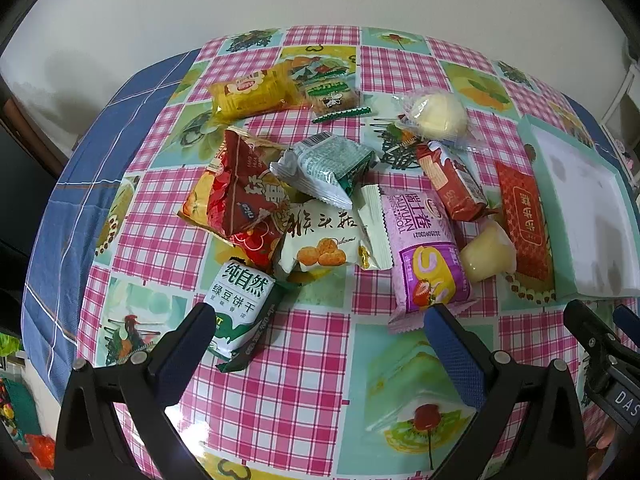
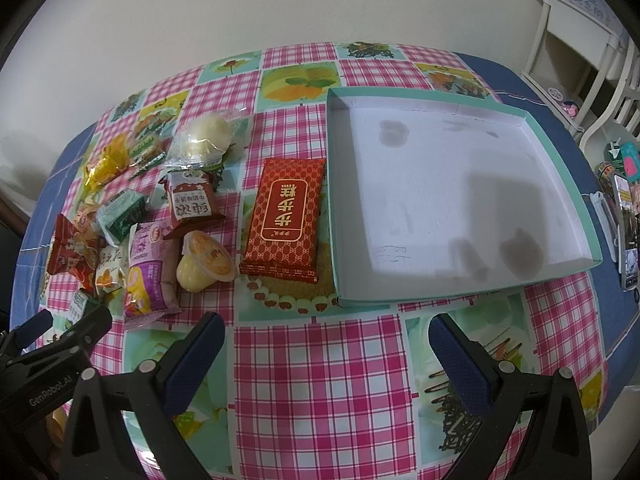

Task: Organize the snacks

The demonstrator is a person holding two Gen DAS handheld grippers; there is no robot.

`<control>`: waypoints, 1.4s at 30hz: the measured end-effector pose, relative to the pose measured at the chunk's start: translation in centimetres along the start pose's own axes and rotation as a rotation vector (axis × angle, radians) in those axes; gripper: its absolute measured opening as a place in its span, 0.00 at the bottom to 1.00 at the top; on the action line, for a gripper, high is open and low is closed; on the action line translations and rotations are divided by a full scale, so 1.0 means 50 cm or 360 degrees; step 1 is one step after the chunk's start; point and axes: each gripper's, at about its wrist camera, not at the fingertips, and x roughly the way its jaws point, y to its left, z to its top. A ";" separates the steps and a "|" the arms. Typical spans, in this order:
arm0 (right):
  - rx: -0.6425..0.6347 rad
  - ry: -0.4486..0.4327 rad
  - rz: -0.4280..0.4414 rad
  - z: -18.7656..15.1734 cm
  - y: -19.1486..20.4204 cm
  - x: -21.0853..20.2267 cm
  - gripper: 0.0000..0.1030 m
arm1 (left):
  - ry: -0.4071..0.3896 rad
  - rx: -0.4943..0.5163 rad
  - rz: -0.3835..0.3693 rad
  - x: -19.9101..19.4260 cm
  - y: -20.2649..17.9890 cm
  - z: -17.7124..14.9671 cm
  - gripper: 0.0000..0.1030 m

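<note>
Several wrapped snacks lie heaped on the checked tablecloth (image 1: 312,360). Among them are a purple Swiss-roll pack (image 1: 424,256), a white-green biscuit pack (image 1: 240,308), a red flat packet (image 2: 286,220), a yellow jelly cup (image 2: 204,268) and a round bun in clear wrap (image 1: 438,114). A shallow teal box (image 2: 452,196) with a white inside stands empty to the right of the red packet. My left gripper (image 1: 320,320) is open, hovering just in front of the heap. My right gripper (image 2: 326,328) is open too, near the box's front edge, holding nothing.
A blue cloth (image 1: 80,184) shows under the checked one at the table's left and right edges. White shelving (image 2: 580,40) stands behind the table at the right. Small items (image 2: 624,216) lie on the table's right edge. A plain wall backs the table.
</note>
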 end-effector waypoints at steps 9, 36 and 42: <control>-0.0001 0.0007 -0.0001 -0.002 -0.002 0.002 1.00 | 0.0023 0.0014 0.0028 0.004 -0.003 -0.013 1.00; -0.0311 -0.0008 0.0437 0.055 0.220 0.024 0.66 | 0.0283 -0.0049 -0.0031 0.067 0.145 0.000 0.87; -0.0415 0.0080 0.0405 0.058 0.276 0.071 0.56 | 0.0242 -0.0055 -0.0054 0.079 0.152 0.004 0.79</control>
